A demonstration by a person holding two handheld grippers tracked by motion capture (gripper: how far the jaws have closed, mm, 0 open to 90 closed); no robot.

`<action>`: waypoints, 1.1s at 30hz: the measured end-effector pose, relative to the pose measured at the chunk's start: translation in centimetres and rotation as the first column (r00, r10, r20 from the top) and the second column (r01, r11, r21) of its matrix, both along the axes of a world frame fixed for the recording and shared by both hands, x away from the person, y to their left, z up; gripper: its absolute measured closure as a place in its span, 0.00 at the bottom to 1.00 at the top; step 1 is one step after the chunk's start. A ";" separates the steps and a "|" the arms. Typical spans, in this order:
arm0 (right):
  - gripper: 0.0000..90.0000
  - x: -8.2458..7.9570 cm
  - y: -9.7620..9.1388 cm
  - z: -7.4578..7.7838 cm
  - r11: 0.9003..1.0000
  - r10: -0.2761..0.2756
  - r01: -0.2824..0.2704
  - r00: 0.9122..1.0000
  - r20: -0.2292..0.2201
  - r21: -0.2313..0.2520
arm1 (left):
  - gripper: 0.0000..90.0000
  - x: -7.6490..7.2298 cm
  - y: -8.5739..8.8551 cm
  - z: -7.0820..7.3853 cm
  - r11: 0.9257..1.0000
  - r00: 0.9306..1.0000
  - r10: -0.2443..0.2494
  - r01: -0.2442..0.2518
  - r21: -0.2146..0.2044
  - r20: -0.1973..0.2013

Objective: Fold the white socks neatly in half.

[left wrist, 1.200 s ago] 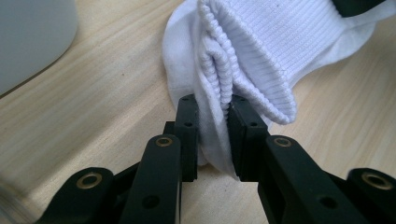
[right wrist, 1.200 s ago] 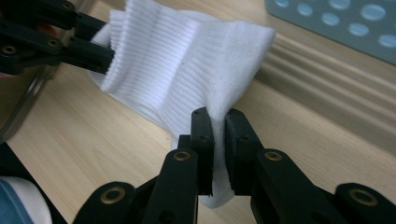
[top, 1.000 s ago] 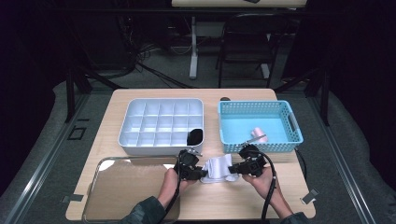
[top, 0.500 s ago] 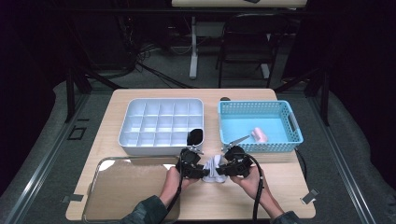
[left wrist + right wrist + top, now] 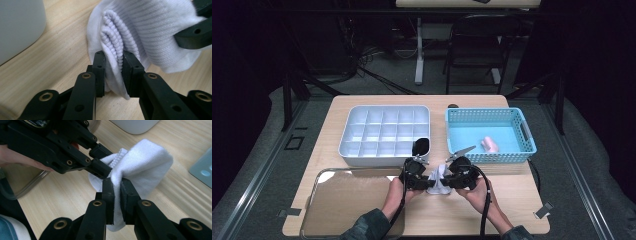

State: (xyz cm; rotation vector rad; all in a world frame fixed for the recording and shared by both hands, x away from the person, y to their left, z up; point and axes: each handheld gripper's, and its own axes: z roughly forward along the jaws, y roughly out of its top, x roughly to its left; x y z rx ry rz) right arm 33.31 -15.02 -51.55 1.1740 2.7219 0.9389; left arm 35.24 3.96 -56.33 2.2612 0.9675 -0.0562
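A white ribbed sock (image 5: 438, 182) lies bunched on the wooden table's front middle, held from both sides. My left gripper (image 5: 426, 181) grips it from the left. In the left gripper view the left gripper (image 5: 113, 67) is shut on the sock's (image 5: 155, 27) folded cuff; its jaws have just been closing with the cuff between them. My right gripper (image 5: 449, 180) holds the other side. In the right gripper view the right gripper (image 5: 117, 195) is shut on a fold of the sock (image 5: 145, 162), and the left gripper (image 5: 100, 162) pinches the same sock just beyond.
A white compartment tray (image 5: 384, 131) stands behind the grippers, with a black item (image 5: 421, 146) at its near right corner. A blue basket (image 5: 528, 137) at the right holds a pink item (image 5: 489, 145). A shiny flat tray (image 5: 347, 200) lies front left.
My right gripper has moved left toward the left gripper, and the sock has bunched up narrower between them. The left hand has stayed in place.
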 end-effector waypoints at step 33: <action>0.89 0.1 0.8 -2.1 0.998 -0.058 0.056 0.996 -0.070 -0.032 | 0.46 0.9 -0.9 3.8 0.998 0.997 0.020 -0.015 -0.061 0.077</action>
